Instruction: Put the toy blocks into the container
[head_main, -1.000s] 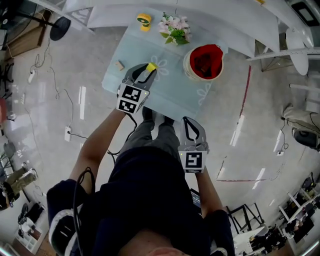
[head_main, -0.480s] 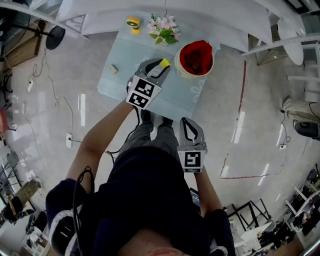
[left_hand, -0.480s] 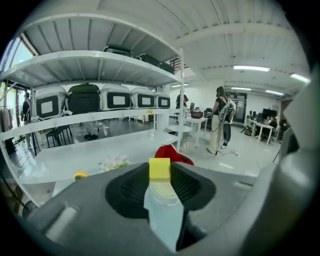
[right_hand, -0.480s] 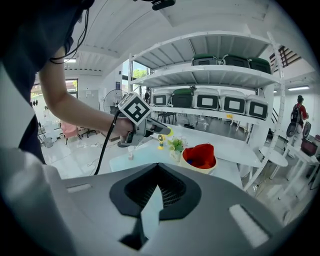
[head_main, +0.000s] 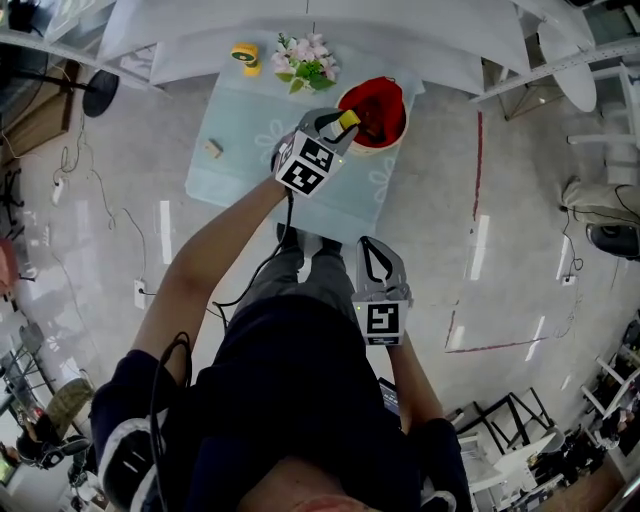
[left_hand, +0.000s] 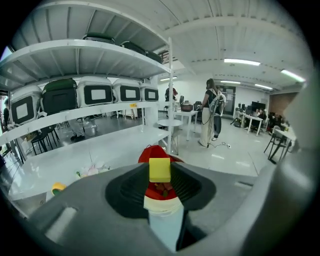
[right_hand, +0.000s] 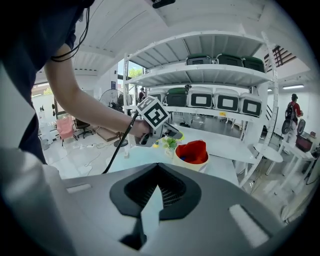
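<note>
The left gripper (head_main: 346, 122) (left_hand: 160, 172) (right_hand: 178, 135) pinched a yellow block (head_main: 349, 121) (left_hand: 160, 170) at the very tips of its fingers (left_hand: 127, 190). The fingers stood only as far apart as the block was wide, and their pads pressed on its two sides. The red-lined container (head_main: 372, 150) (left_hand: 162, 205) (right_hand: 194, 163) lay just ahead of and below those fingertips. In the left gripper view its open mouth showed right behind and under the block, with a few coloured pieces inside. From the head view the block hung over the rim nearest the fingers.

A tan block (head_main: 212, 148) lay on the worktop (head_main: 225, 180), well off to the left of the left fingers and back from their tips. Flowers (head_main: 305, 65) and a yellow roll (head_main: 244, 55) stood farther out, left of the fingertips.

The right gripper (head_main: 372, 243) (right_hand: 158, 186) was held low by the person's legs, short of the worktop's near edge. Its fingers (right_hand: 175, 192) were pressed together at the tips, with nothing between them. The container stood well ahead of those tips, a little to their right.
</note>
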